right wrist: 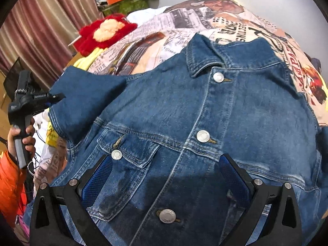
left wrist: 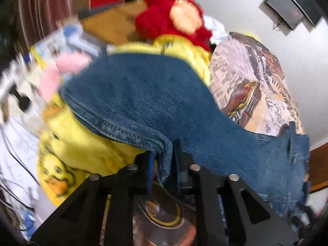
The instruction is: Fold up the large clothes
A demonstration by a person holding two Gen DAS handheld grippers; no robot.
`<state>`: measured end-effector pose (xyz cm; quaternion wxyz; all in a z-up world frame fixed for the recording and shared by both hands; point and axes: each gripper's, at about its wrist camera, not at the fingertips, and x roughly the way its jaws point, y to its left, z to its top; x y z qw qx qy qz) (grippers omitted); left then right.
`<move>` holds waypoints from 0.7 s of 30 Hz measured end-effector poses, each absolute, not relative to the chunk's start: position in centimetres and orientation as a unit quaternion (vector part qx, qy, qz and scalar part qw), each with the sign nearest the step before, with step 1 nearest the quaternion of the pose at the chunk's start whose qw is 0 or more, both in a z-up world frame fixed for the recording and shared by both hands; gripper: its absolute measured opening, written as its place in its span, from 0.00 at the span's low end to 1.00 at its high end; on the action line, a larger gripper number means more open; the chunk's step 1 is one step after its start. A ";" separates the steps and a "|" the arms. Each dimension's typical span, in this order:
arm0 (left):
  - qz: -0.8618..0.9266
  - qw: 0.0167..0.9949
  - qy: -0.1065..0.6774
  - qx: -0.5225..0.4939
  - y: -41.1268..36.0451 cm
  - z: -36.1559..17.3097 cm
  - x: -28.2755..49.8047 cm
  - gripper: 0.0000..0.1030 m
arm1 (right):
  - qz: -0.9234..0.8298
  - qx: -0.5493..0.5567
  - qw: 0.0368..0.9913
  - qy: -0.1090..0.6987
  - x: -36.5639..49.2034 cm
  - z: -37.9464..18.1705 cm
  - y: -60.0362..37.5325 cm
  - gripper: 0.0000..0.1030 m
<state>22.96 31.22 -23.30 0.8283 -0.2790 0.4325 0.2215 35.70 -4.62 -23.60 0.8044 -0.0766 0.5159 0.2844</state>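
A bed under a newspaper-print cover (right wrist: 164,34) carries one denim jacket (right wrist: 184,112), front up, with four metal buttons showing; far left sit one red plush (right wrist: 106,32) and a yellow duck blanket (left wrist: 67,147). The left gripper (left wrist: 163,160) pinches the sleeve cuff (left wrist: 164,143) at the jacket's left side; the right gripper (right wrist: 166,176) hovers wide over the near front, touching nothing I can make out.

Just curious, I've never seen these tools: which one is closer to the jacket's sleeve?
Left. The left gripper has its jaws shut on the sleeve edge. The right gripper hovers open over the jacket front, away from that sleeve.
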 end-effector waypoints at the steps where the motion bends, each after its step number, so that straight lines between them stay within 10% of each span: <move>1: 0.228 0.840 0.423 -0.252 30.5 -22.2 22.8 0.11 | 0.283 -0.074 0.807 0.513 35.7 -23.3 -5.0 1.00; 12: 0.161 0.933 0.304 -0.109 21.5 -9.6 23.3 0.07 | 0.266 -0.066 0.838 0.472 35.5 -19.4 -8.4 1.00; 21: 0.022 0.914 0.397 -0.080 11.9 -12.8 28.0 0.07 | 0.239 -0.072 0.848 0.468 34.4 -18.2 -12.0 1.00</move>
